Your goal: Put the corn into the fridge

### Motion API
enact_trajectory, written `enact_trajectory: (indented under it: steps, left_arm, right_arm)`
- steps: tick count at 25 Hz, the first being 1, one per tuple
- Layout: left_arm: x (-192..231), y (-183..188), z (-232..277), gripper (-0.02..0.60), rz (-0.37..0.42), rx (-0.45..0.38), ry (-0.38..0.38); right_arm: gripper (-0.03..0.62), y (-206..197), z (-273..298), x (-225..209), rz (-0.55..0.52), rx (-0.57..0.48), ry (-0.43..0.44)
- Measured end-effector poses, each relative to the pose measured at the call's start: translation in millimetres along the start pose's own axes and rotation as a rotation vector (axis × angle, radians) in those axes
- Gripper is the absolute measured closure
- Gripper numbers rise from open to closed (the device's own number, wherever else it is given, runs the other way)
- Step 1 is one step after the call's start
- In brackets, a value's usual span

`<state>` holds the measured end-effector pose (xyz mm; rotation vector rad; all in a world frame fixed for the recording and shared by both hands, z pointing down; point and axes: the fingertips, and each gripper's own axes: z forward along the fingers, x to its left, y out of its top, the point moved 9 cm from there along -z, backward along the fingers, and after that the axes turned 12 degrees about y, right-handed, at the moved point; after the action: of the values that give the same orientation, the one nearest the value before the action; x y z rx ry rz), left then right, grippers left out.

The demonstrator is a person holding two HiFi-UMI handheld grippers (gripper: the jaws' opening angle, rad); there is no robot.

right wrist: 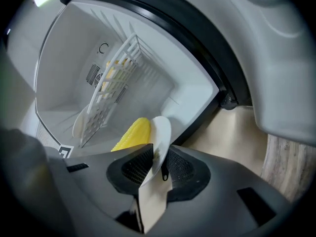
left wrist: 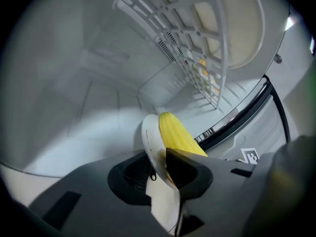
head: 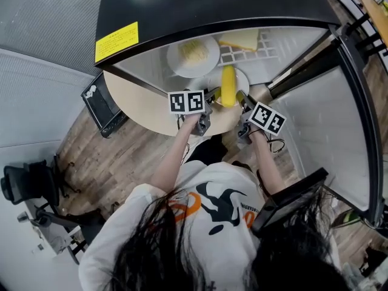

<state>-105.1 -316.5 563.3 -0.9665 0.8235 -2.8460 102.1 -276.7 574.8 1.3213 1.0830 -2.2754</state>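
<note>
A yellow corn cob (head: 227, 85) lies on a small white plate (head: 243, 77) low inside the open fridge, under the white wire shelf (head: 254, 53). My left gripper (head: 209, 96) has the plate's left rim between its jaws, and my right gripper (head: 242, 99) has the right rim. In the left gripper view the plate (left wrist: 149, 137) runs edge-on between the jaws of that gripper (left wrist: 160, 167), with the corn (left wrist: 177, 135) just right of it. The right gripper view shows the plate (right wrist: 162, 132) in that gripper (right wrist: 159, 164), with the corn (right wrist: 131, 135) on its left.
On the wire shelf stand another white plate (head: 193, 54) with pale food and a yellow slab (head: 239, 40). The fridge door (head: 339, 120) hangs open at the right. A beige surface (head: 139, 105) lies before the fridge, a black object (head: 103, 105) beside it, and an office chair (head: 30, 187) at far left.
</note>
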Motion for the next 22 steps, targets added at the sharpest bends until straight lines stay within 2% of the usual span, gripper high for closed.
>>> enact_trajectory:
  steps: [5,11,18,22]
  left_arm:
    - [-2,10,15,0.477,0.063,0.032,0.040]
    - [-2,12,16,0.479,0.031,0.028,0.073]
    - [-3,6,6,0.444,0.028,0.015,0.194]
    - [-2,5,2,0.434,0.006,0.088,0.194]
  right_arm:
    - [0.513,0,6,-6,0.058,-0.068,-0.070]
    - [0.516,-2,9,-6,0.154,-0.167,-0.126]
    - [0.539,-4,15,-4,0.273,-0.245,-0.113]
    - [0.557,0,17,-5,0.333,-0.288,-0.094]
